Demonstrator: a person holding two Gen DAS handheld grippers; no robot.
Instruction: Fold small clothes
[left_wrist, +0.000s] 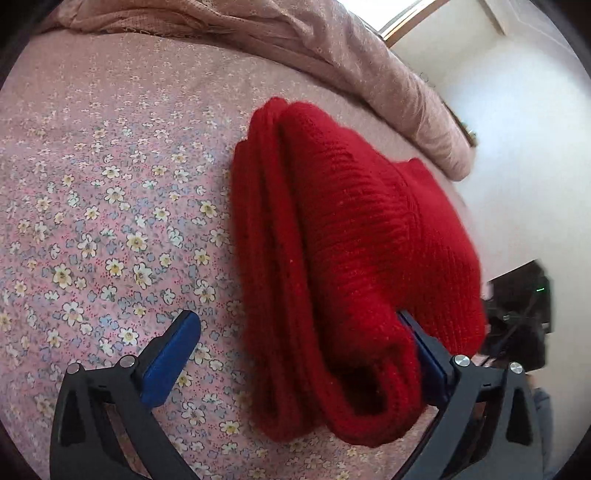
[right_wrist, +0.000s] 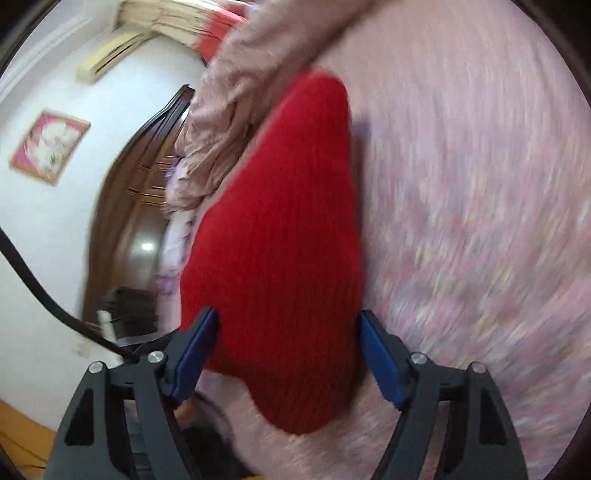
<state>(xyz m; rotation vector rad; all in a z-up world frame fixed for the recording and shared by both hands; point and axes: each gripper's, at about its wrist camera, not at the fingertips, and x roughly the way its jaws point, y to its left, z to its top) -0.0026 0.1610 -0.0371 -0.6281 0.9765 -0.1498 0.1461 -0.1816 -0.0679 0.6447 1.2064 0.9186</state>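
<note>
A red knitted garment (left_wrist: 343, 229) lies folded in thick layers on the pink flowered bedsheet (left_wrist: 110, 206). My left gripper (left_wrist: 295, 317) is open wide at the garment's near end. Its left pad (left_wrist: 173, 354) hangs over bare sheet, and its right pad (left_wrist: 421, 350) is tucked against a fold of the knit. In the blurred right wrist view the same red garment (right_wrist: 280, 229) lies between the fingers of my right gripper (right_wrist: 286, 319). That gripper is open, with a blue pad at each side of the cloth and no squeeze on it.
A crumpled pink blanket (left_wrist: 332, 59) runs along the far side of the bed. Beyond the bed edge are a white wall, dark equipment (left_wrist: 517, 317), a brown door (right_wrist: 122, 221) and a framed picture (right_wrist: 48, 146). A black cable (right_wrist: 37, 288) crosses at the left.
</note>
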